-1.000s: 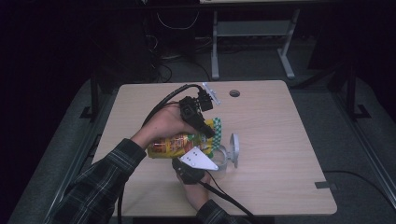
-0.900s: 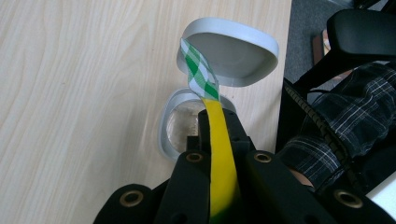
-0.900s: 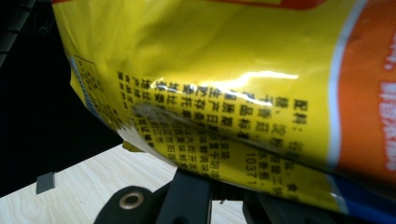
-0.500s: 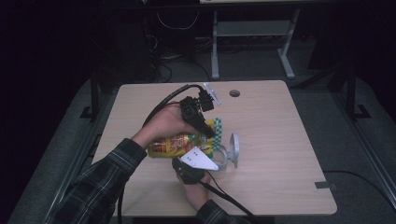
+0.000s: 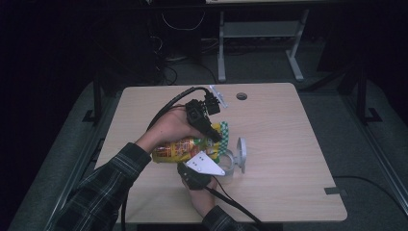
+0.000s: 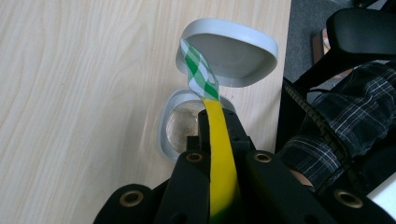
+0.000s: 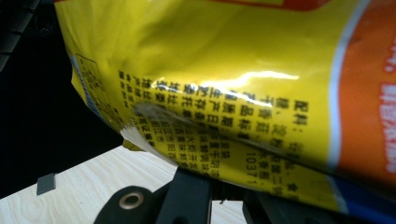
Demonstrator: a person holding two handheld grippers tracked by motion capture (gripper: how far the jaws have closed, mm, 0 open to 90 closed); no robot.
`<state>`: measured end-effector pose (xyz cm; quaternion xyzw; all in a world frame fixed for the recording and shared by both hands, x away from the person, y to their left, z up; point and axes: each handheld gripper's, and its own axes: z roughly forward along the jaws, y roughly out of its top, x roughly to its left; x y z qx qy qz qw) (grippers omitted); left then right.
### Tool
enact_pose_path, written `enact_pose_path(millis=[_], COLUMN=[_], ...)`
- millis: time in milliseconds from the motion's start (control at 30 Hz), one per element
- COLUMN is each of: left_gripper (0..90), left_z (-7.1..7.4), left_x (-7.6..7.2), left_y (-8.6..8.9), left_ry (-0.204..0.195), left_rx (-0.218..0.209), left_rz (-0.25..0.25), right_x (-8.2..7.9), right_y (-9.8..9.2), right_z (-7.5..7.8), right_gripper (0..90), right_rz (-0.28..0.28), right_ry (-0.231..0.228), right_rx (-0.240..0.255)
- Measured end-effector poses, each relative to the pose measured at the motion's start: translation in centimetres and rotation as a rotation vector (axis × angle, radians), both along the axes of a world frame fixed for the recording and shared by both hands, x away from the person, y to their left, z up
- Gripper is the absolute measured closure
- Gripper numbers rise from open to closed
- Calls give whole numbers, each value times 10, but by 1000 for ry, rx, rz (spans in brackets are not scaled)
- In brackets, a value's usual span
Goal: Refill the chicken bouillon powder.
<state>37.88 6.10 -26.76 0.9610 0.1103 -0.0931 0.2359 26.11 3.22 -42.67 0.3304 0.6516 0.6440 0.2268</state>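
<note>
Nothing has shifted since a second ago: the left gripper (image 6: 217, 126) pinches the yellow snack bag (image 5: 185, 147) by its green-checked top edge, tilted above the open clear container (image 6: 180, 128) on the bench (image 5: 288, 144). The right gripper (image 5: 204, 166) clamps the bag's lower part, beside the grey lid (image 6: 233, 53).

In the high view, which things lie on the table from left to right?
Plaid sleeve → yellow snack bag → clear container → grey lid → round hole in the table.
</note>
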Motion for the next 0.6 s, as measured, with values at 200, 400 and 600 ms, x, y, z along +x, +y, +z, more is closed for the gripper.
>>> enact_pose_path(millis=[200, 400, 600], left_gripper=[900, 900, 900], left_z=[0, 0, 0], left_x=[0, 0, 0], left_y=[0, 0, 0], left_ry=[-1, 2, 5], left_rx=[0, 1, 3], left_rz=[-2, -2, 0], right_x=[0, 0, 0], right_y=[0, 0, 0], right_z=[0, 0, 0], right_gripper=[900, 900, 900], right_rz=[0, 0, 1], right_ry=[-6, -9, -7], right_rx=[-3, -6, -7])
